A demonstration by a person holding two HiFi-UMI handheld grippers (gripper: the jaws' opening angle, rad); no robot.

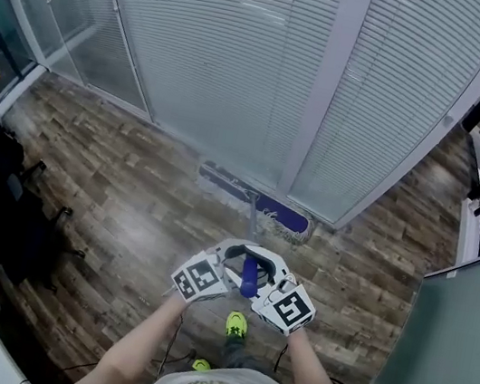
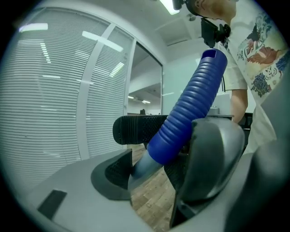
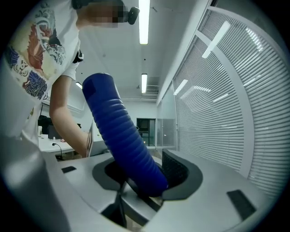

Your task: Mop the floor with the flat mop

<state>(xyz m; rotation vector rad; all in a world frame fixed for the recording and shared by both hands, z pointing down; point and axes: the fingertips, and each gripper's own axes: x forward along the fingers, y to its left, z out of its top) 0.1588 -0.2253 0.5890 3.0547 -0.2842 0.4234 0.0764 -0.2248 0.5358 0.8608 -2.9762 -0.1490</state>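
While both sets of jaws stand apart, the left gripper [image 2: 159, 154] and right gripper [image 3: 145, 172] loosely ring the blue handle [image 1: 250, 277]; the mop head [image 1: 256, 204] lies on the floor [image 1: 127, 203] against the blinds [image 1: 234, 66].

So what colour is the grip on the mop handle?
The grip is blue and ribbed. It shows best in the left gripper view.

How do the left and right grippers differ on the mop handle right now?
The left gripper sits on the blue grip's left side, the right gripper on its right. Between the left's jaws the grip's end and the grey pole both show; between the right's, only grip. Both straddle the grip's lower end with jaws apart, facing each other.
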